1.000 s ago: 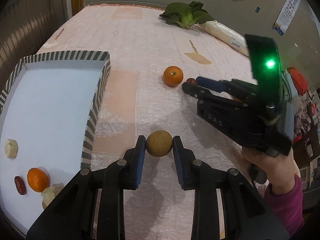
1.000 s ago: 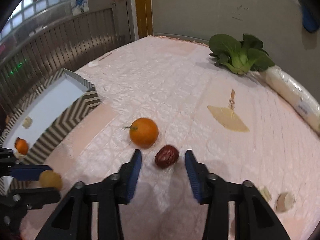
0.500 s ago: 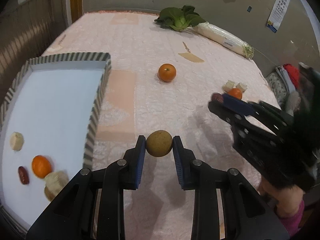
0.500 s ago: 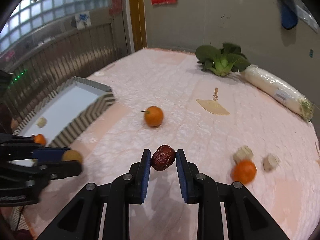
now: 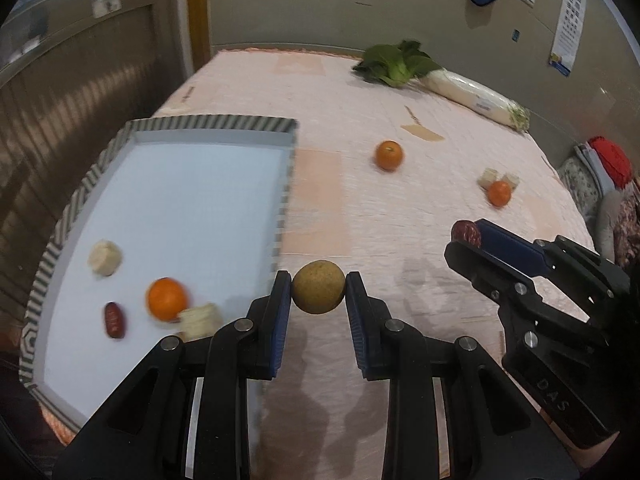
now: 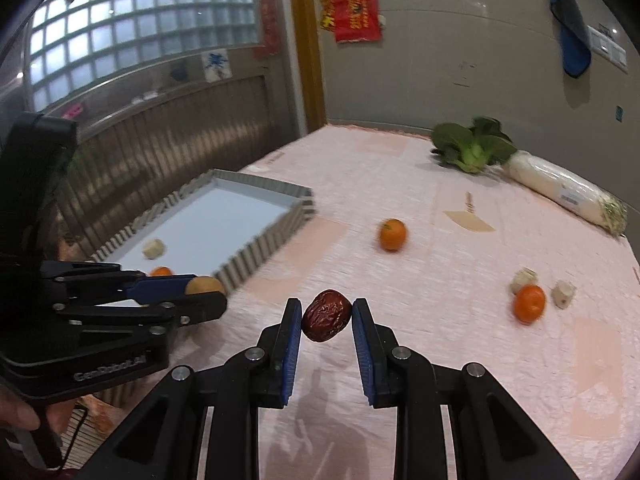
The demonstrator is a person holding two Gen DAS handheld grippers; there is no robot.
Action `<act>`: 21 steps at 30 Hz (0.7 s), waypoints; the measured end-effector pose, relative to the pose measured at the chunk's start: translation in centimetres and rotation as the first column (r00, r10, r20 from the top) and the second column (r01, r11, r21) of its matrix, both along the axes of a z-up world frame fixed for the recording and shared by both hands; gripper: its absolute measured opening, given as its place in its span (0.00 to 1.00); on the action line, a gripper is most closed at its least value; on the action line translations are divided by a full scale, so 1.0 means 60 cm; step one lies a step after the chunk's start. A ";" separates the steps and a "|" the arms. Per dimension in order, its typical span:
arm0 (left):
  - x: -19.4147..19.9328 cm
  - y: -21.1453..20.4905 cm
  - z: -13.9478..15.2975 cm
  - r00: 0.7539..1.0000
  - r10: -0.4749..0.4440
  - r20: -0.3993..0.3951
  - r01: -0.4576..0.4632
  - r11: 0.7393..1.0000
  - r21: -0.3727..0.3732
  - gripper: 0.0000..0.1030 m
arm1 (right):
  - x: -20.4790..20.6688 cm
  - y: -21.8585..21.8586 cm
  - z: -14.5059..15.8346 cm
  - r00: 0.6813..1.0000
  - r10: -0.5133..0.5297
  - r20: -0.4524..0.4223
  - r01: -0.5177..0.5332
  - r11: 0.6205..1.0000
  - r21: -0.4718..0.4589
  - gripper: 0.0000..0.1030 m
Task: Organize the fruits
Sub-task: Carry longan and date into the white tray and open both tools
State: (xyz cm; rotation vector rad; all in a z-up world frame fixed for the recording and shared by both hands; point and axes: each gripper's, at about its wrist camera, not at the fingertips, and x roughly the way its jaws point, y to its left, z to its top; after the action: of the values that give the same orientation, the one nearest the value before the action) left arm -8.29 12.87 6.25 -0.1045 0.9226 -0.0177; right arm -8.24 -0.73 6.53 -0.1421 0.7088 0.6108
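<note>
Fruits are sitting in both grippers: the left gripper (image 5: 319,288) is clamping a round tan fruit (image 5: 318,287) between its blue pads, above the pink tablecloth (image 5: 360,216) just beside the striped tray (image 5: 285,200). It is too round for any long axis to be read. The right gripper (image 6: 327,316) is pinching a wrinkled red date (image 6: 327,315), whose long axis is tilting from upper right to lower left. In the left wrist view only the date's end is peeking past the right gripper's pad. Inside the tray an orange (image 5: 167,299), another date (image 5: 114,320) and two pale chunks (image 5: 105,258) are lying, all blurred. Two more oranges (image 6: 392,233) are resting on the cloth. The left gripper's body is reading "GenRobot.AI", the right one "DAS". The wrapped radish's (image 6: 560,192) label is too small to read.
</note>
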 end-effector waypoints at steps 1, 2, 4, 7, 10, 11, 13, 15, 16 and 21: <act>-0.003 0.009 0.001 1.000 0.011 0.005 -0.011 1.000 0.003 0.26 | -0.001 0.008 0.000 1.000 0.008 0.001 -0.008 1.000 -0.002 0.24; -0.007 0.016 0.003 1.000 0.019 0.008 -0.019 1.000 0.003 0.26 | -0.004 0.018 0.001 1.000 0.018 0.000 -0.018 1.000 -0.003 0.24; -0.013 0.034 0.006 0.999 0.038 0.018 -0.038 0.999 0.004 0.26 | -0.007 0.036 0.002 0.999 0.039 -0.004 -0.039 0.999 -0.001 0.24; -0.021 0.060 0.010 0.997 0.067 0.028 -0.067 0.998 0.002 0.26 | -0.012 0.061 0.001 0.998 0.067 -0.005 -0.067 0.998 -0.006 0.24; -0.028 0.087 0.014 0.994 0.099 0.039 -0.099 0.995 0.003 0.26 | -0.016 0.087 0.003 0.996 0.091 -0.004 -0.091 0.996 -0.007 0.24; -0.030 0.096 0.015 0.993 0.109 0.042 -0.109 0.994 0.000 0.26 | -0.016 0.094 0.004 0.995 0.097 -0.002 -0.097 0.995 -0.007 0.24; -0.034 0.113 0.015 0.991 0.126 0.044 -0.126 0.992 0.001 0.26 | -0.015 0.104 0.004 0.994 0.107 -0.003 -0.107 0.994 -0.008 0.24; -0.036 0.127 0.013 0.989 0.143 0.043 -0.143 0.990 0.000 0.26 | -0.015 0.117 0.004 0.993 0.117 -0.005 -0.117 0.993 -0.009 0.24; -0.037 0.135 0.012 0.988 0.152 0.042 -0.152 0.988 -0.003 0.26 | -0.014 0.120 0.004 0.993 0.122 -0.006 -0.122 0.993 -0.008 0.24; -0.045 0.163 0.008 0.982 0.184 0.041 -0.183 0.983 -0.009 0.26 | -0.013 0.146 0.001 0.990 0.143 -0.013 -0.144 0.990 -0.012 0.24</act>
State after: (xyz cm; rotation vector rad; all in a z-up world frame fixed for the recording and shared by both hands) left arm -11.00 22.62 6.71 -0.1931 0.8684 0.1483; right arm -8.99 8.01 6.58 -0.2032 0.7187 0.7452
